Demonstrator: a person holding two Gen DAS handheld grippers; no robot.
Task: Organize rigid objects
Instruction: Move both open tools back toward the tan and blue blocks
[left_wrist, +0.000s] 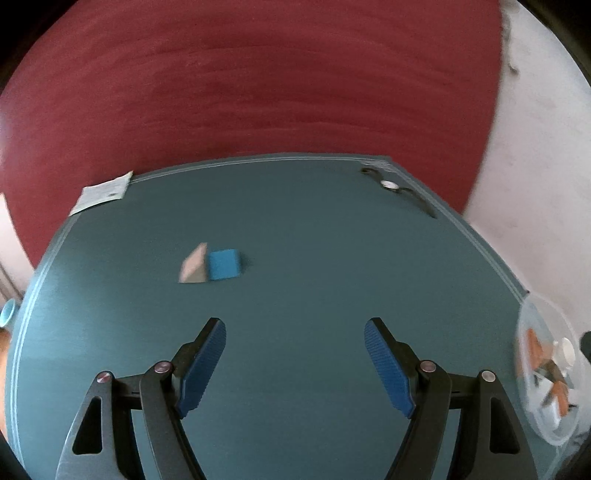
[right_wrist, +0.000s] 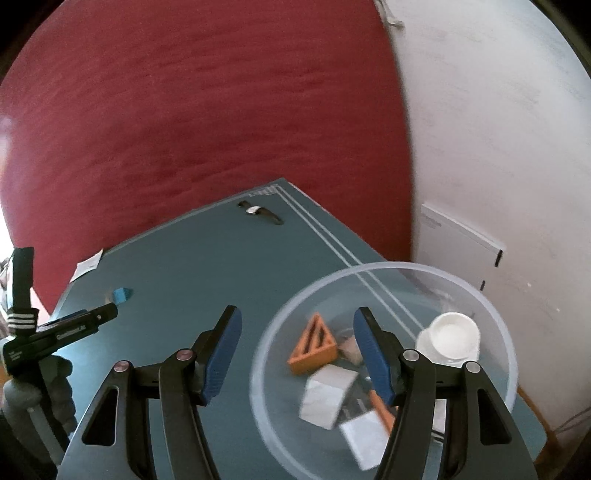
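Observation:
A blue block (left_wrist: 224, 263) and a pale wedge block (left_wrist: 192, 266) lie side by side on the teal table (left_wrist: 314, 229), ahead and left of my open, empty left gripper (left_wrist: 294, 332). A clear plastic bowl (right_wrist: 495, 317) at the table's right edge holds an orange triangle (right_wrist: 314, 345), grey-white blocks (right_wrist: 328, 395) and a white cup (right_wrist: 452, 336). My right gripper (right_wrist: 297, 319) is open and empty, its right finger over the bowl. The bowl also shows in the left wrist view (left_wrist: 554, 373). The blue block shows far left in the right wrist view (right_wrist: 121, 294).
A wristwatch (left_wrist: 391, 185) lies near the table's far right corner, also in the right wrist view (right_wrist: 258, 211). A paper slip (left_wrist: 101, 192) sits at the far left edge. The left gripper's body (right_wrist: 55, 332) shows at the left. A red wall stands behind.

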